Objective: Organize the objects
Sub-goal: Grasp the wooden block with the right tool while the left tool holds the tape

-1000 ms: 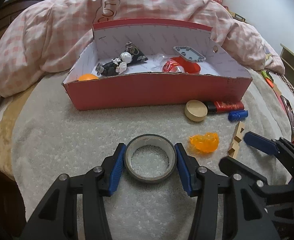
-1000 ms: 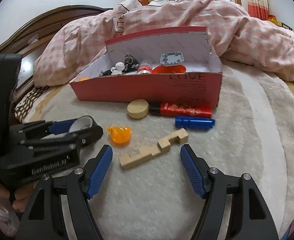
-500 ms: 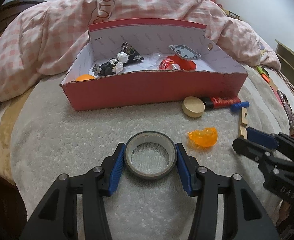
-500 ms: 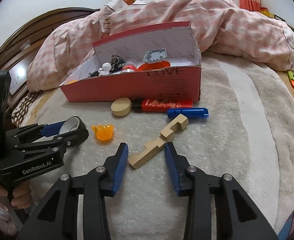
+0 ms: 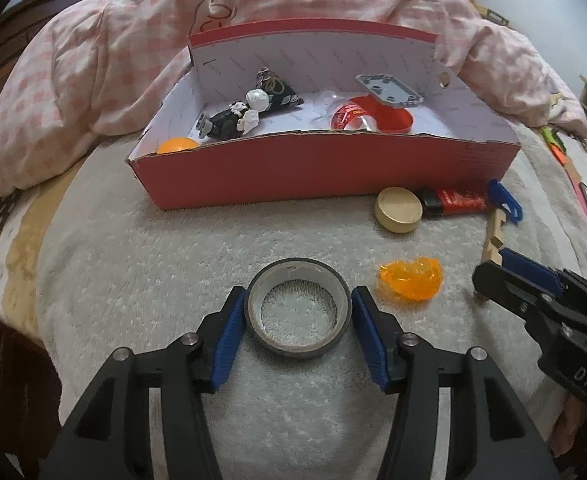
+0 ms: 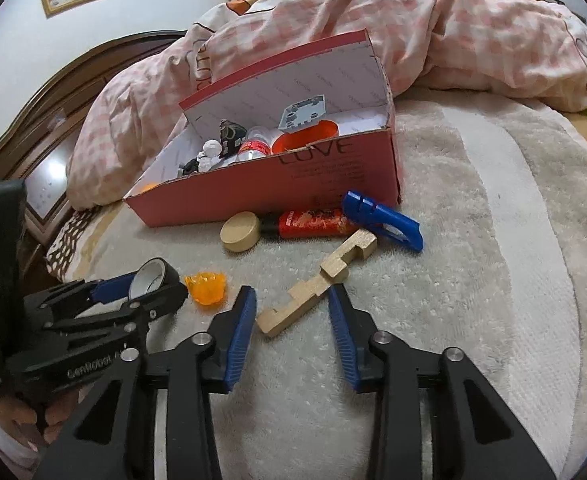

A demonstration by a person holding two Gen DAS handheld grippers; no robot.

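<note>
A grey tape roll (image 5: 297, 350) lies flat on the fluffy blanket between the blue pads of my left gripper (image 5: 299, 316). Its jaws are opening, and the pads stand just off the roll's sides. In the right wrist view, the notched wooden block (image 6: 317, 284) lies slantwise on the blanket. My right gripper (image 6: 291, 308) is closing around its near end, the pads close beside it without pressing. The left gripper (image 6: 149, 290) with the tape roll (image 6: 151, 278) shows at the left there. In the left wrist view, the right gripper (image 5: 493, 268) comes in from the right by the block (image 5: 493, 236).
An open red box (image 5: 313, 172) at the back holds a toy figure, an orange ball, a bottle and a grey plate. In front lie a wooden disc (image 5: 398, 210), a red tube (image 5: 459, 202), a blue tool (image 6: 381, 216) and an orange translucent piece (image 5: 411, 280). A pink quilt is behind.
My right gripper's jaws have narrowed from wide apart to close around the wooden block and moved up to it. My left gripper's pads have eased slightly off the tape roll.
</note>
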